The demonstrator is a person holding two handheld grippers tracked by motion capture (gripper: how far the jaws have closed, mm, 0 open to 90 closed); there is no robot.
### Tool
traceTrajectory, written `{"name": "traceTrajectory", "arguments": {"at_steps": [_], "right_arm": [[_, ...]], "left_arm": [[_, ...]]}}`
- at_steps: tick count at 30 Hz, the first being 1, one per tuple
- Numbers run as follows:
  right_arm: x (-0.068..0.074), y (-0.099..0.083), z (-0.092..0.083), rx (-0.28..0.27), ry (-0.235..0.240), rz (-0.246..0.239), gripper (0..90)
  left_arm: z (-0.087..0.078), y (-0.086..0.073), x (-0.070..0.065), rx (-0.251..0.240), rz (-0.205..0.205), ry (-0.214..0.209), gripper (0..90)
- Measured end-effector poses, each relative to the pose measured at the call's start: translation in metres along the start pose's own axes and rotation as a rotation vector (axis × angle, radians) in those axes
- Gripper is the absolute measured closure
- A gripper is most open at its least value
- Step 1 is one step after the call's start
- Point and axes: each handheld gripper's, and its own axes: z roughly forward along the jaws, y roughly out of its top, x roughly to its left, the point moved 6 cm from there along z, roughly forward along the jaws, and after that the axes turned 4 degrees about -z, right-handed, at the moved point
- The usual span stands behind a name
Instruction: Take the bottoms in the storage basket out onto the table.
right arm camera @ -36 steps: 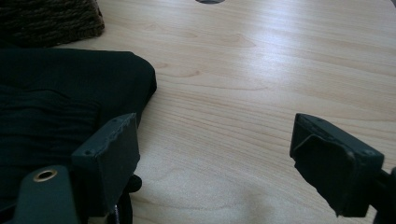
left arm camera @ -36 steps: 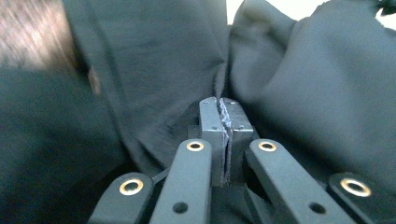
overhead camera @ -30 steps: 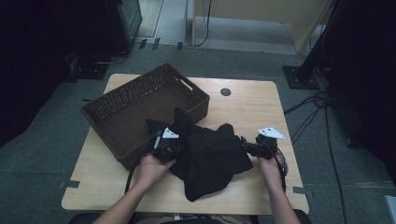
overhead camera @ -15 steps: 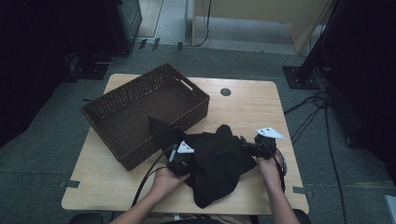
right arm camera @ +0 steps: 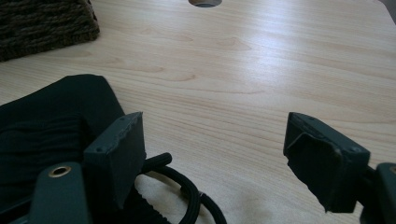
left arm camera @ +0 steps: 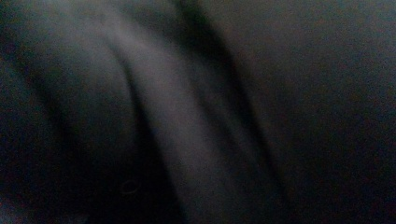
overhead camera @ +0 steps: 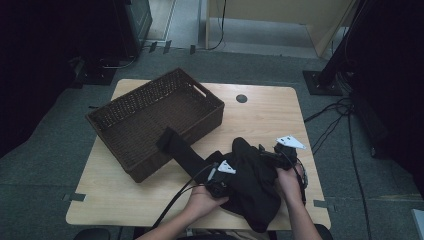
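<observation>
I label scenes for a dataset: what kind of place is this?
Probably an indoor recording room, not a home: a lone wooden table on grey carpet, loose cables and dark stands around.

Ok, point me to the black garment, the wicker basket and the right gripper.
black garment (overhead camera: 252, 187), high view, on the bunched middle of the cloth.
wicker basket (overhead camera: 207, 98), high view, on its far rim by the handle slot.
right gripper (right arm camera: 212, 156), right gripper view, midway between its open jaws.
</observation>
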Motion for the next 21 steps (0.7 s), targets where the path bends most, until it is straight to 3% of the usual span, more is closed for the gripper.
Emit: {"name": "traceTrajectory", "arguments": {"at_steps": [3,6,8,13,17,21], "right_arm": [[0.001,0.001,-0.001,-0.005,0.003,0.006,20.7],[0.001,0.0,0.0,-0.006,0.004,0.01,20.7],[0.0,0.0,0.0,-0.005,0.003,0.011,20.8],[0.0,0.0,0.0,-0.003,0.002,0.009,20.9],[0.0,0.0,0.0,0.001,0.0,0.009,20.9],[0.0,0.0,0.0,0.001,0.002,0.007,20.9]], "left_arm": [[0.0,0.0,0.005,0.002,-0.02,-0.041,89.0],[-0.004,0.0,0.007,0.01,-0.007,-0.021,88.5],[-0.008,0.0,0.011,0.013,-0.022,-0.021,87.0],[-0.025,0.007,0.019,-0.024,-0.004,-0.016,69.0],[-0.043,0.014,0.032,-0.047,-0.016,0.002,59.6],[-0.064,0.023,0.043,-0.057,0.01,0.043,54.0]]}}
